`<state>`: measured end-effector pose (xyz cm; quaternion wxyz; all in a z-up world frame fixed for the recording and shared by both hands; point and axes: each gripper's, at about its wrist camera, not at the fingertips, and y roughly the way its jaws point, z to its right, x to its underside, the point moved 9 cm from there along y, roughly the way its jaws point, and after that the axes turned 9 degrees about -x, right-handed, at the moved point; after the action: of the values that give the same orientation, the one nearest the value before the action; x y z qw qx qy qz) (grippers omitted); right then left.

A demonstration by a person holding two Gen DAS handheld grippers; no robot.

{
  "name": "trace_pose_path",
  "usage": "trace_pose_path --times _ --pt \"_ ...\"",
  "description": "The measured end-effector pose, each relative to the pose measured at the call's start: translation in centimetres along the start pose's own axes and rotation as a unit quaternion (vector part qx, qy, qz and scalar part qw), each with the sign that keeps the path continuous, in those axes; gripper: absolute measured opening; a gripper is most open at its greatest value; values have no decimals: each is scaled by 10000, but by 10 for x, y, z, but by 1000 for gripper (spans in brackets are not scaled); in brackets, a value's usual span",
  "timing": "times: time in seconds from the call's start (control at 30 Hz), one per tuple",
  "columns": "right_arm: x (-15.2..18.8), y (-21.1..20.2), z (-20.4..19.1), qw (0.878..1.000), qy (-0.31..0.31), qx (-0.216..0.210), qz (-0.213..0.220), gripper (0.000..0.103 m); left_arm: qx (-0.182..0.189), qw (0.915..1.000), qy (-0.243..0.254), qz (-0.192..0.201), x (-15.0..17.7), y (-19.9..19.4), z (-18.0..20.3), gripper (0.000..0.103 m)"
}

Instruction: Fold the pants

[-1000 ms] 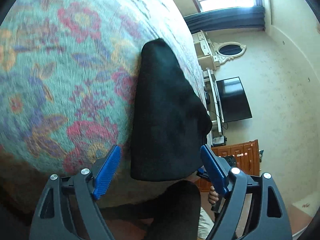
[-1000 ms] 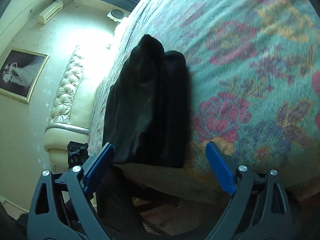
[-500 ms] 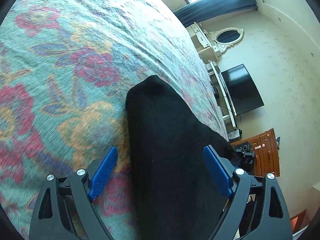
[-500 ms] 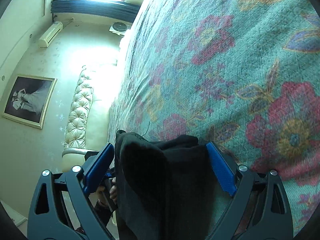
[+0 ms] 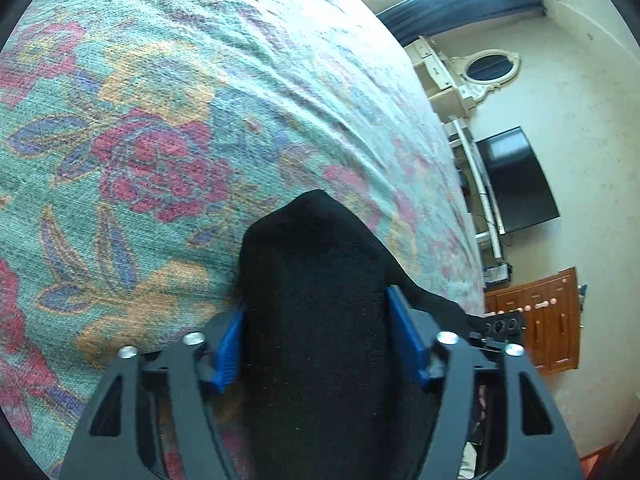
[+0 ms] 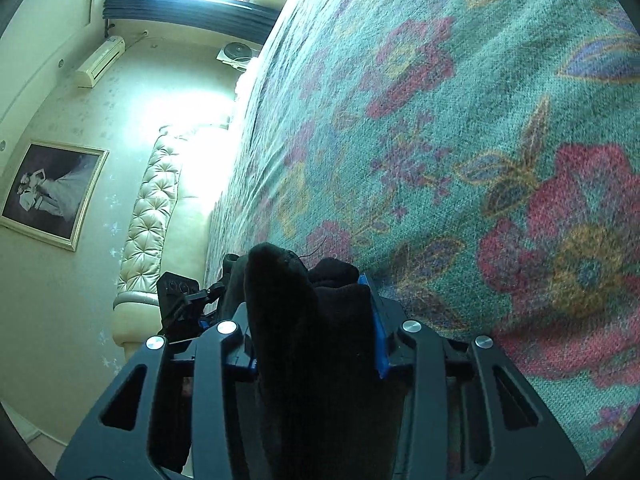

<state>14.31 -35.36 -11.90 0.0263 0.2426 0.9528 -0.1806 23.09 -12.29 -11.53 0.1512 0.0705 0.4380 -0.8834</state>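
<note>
On the floral bedspread lie the black pants, a folded bundle whose long axis runs forward along the fingers of both grippers, with the rounded end pointing away from the cameras across the bedspread. The left gripper has its blue pads pressed against both sides of the pants, so it is closed on the cloth. The right gripper also clamps the pants between its pads, and the other gripper is visible just beside it, toward the tufted headboard.
</note>
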Motion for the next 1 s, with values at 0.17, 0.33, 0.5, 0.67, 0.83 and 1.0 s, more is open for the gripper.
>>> trace_pose_path --times 0.17,0.33,0.5,0.67,0.83,1.0 --pt "6 4 -22 9997 -121 -104 175 34 55 9999 -42 143 1 -7 -6 30" --pt "5 13 -49 9991 -330 -202 199 33 123 9990 108 426 -5 -33 -3 23" --pt "-2 51 -66 9986 -352 -390 43 32 46 9978 165 644 -22 -63 -15 23" --pt "-17 111 -81 9976 -276 -625 -113 32 -286 9951 27 945 -60 -87 -47 23" --pt "-33 163 -82 9977 -142 -611 -263 32 -601 9926 -151 1048 -93 -94 -85 23" --pt "-43 180 -58 9987 123 -451 -221 32 -637 9938 -305 853 -101 -75 -113 24"
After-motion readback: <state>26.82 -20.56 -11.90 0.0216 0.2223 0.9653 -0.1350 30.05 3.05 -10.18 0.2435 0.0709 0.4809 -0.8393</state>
